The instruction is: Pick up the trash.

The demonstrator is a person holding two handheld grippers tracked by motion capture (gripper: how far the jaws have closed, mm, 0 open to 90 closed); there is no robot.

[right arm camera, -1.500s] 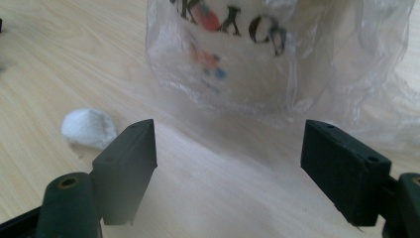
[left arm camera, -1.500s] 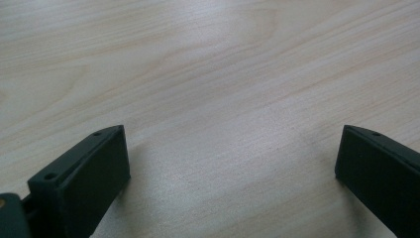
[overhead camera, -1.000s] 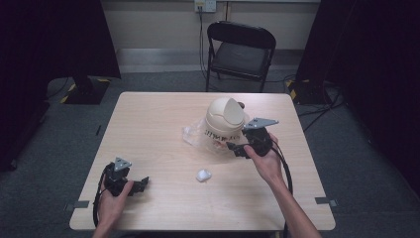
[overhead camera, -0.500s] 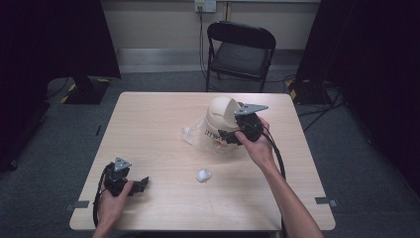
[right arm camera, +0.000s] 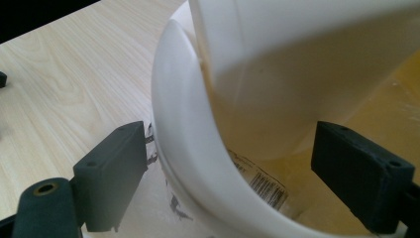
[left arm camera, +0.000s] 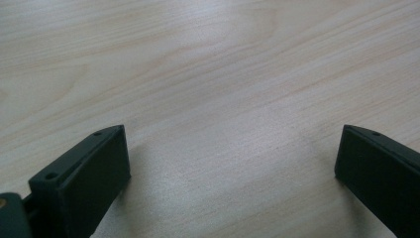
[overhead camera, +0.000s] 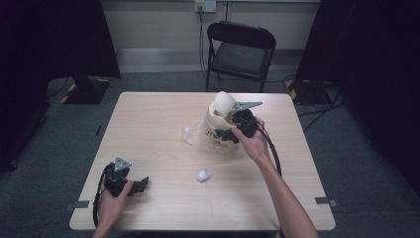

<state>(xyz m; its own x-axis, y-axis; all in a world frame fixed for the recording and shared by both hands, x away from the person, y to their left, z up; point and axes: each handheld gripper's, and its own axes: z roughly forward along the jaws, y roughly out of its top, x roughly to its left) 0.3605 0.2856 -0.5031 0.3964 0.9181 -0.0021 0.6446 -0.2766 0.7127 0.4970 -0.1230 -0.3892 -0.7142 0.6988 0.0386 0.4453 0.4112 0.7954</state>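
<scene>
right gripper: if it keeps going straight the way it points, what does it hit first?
Most likely the white bin. The right gripper has just been opening, and its fingers now straddle the bin's rim without pressing it. The swing lid sits just past the rim; depth there is hard to judge.

The right tool (overhead camera: 225,130) covers part of the black print on the cream-white plastic bin (overhead camera: 218,126) with a tipped swing lid, so the lettering cannot be read. In the right gripper view the bin (right arm camera: 277,99) is cut off at the top and right edges. Near this tool, the small crumpled white wad (overhead camera: 203,175) on the tabletop (overhead camera: 158,124) is too small to identify. In the left gripper view, the left tool (left arm camera: 228,163) is clipped at the bottom edge.
</scene>
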